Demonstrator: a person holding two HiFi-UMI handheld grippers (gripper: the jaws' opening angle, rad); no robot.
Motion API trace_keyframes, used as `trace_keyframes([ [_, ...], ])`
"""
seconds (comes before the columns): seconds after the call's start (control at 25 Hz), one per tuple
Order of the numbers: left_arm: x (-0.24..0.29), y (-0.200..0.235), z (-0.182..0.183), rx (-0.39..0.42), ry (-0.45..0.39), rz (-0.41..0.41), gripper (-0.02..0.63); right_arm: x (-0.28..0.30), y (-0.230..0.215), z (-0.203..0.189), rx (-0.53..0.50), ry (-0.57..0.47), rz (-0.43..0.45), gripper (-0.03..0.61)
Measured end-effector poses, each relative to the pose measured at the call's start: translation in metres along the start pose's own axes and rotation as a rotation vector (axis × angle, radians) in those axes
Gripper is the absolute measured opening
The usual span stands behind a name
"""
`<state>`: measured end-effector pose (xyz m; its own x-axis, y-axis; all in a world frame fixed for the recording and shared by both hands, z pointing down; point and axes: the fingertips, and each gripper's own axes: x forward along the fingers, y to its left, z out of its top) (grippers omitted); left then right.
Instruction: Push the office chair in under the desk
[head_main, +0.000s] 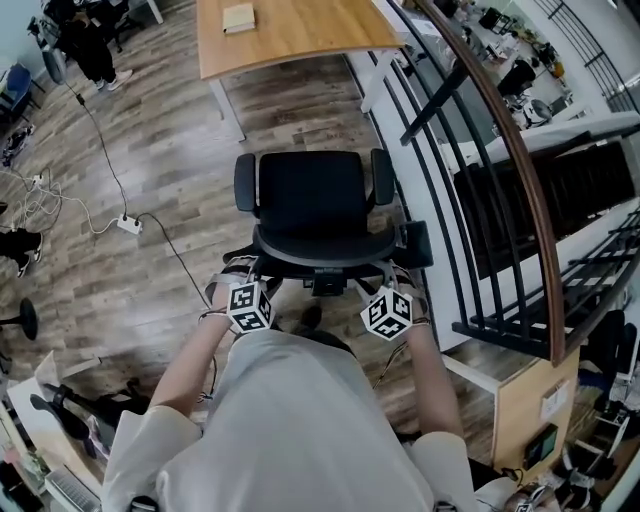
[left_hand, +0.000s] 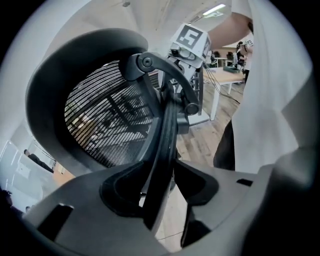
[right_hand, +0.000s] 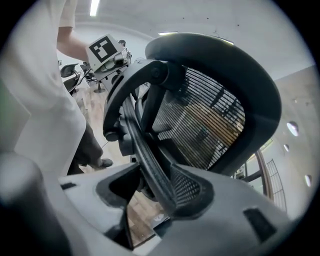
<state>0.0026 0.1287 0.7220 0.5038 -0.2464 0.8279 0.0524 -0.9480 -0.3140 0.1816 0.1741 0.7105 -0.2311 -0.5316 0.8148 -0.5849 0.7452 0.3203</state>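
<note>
A black office chair (head_main: 310, 195) stands on the wood floor, its seat facing a wooden desk (head_main: 290, 30) at the top of the head view, well short of it. Both grippers sit low on the back of its backrest. My left gripper (head_main: 247, 280) (left_hand: 167, 175) is closed round a black curved frame bar (left_hand: 167, 125) beside the mesh back (left_hand: 105, 115). On the other side, my right gripper (head_main: 392, 285) (right_hand: 155, 182) clasps the matching frame bar (right_hand: 137, 135). The bars fill the gaps between the jaws.
A stair railing with a wooden handrail (head_main: 500, 150) runs close along the chair's right. A power strip (head_main: 128, 224) and cables lie on the floor to the left. The desk has white legs (head_main: 228, 108) and a notebook (head_main: 239, 17). A person (head_main: 90, 45) stands far left.
</note>
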Motion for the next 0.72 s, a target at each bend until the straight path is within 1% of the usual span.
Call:
trace_keyframes([
  [0.24,0.007,0.008,-0.004,-0.012,0.033,0.030,0.196,0.006,-0.006,0.003,-0.021,-0.021,0.024,0.193],
  [0.4,0.012,0.016,-0.005,-0.012,0.045,0.055,0.196,0.012,-0.015,0.005,-0.029,-0.022,0.018,0.195],
  [0.72,0.030,0.057,-0.005,-0.008,0.082,0.101,0.193,0.033,-0.058,0.014,-0.049,-0.032,0.004,0.195],
])
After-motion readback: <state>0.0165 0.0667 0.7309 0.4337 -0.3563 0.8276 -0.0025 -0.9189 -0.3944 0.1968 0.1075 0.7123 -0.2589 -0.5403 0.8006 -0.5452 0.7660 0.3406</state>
